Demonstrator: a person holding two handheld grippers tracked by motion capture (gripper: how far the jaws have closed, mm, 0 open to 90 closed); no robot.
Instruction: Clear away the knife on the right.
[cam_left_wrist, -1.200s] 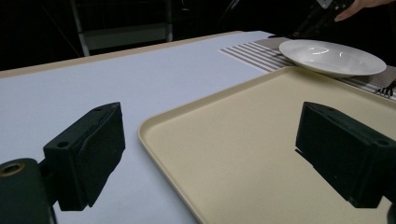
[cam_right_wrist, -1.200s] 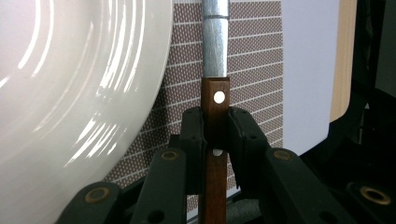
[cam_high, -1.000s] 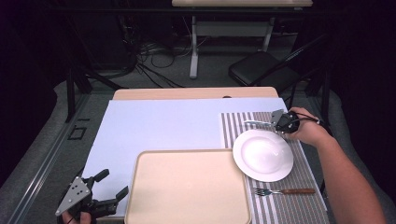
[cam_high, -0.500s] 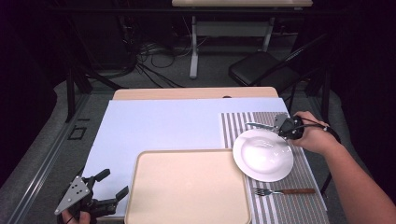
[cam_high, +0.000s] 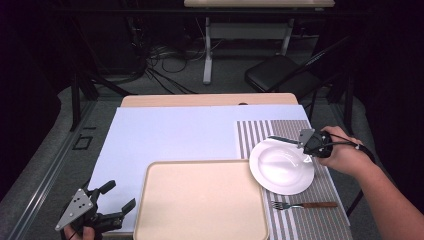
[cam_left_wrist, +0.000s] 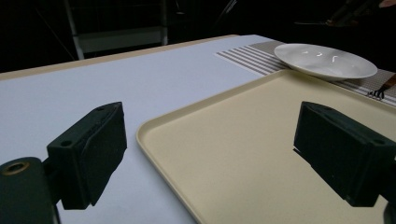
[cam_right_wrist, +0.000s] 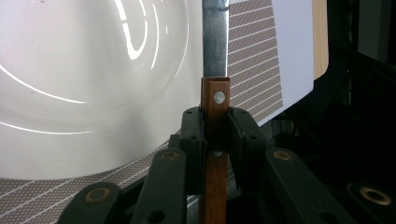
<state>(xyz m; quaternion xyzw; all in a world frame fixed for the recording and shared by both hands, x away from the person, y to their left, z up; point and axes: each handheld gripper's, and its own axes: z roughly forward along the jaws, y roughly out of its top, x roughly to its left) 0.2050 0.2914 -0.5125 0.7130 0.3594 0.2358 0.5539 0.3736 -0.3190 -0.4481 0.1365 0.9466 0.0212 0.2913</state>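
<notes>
You have the knife pinched by its wooden handle in your right gripper, fingers pressed on it, blade out over the far edge of the plate. The pick-up looks done; setting it down on the striped mat is left (the fork already lies near you). Your left gripper waits spread beside the tray. Since a second ago, your right hand has drifted nearer you, over the plate's rim.

The right gripper has black jaws on linked arms with brass-coloured rivets. The left gripper is black too, topped by a grey three-cornered plate.
</notes>
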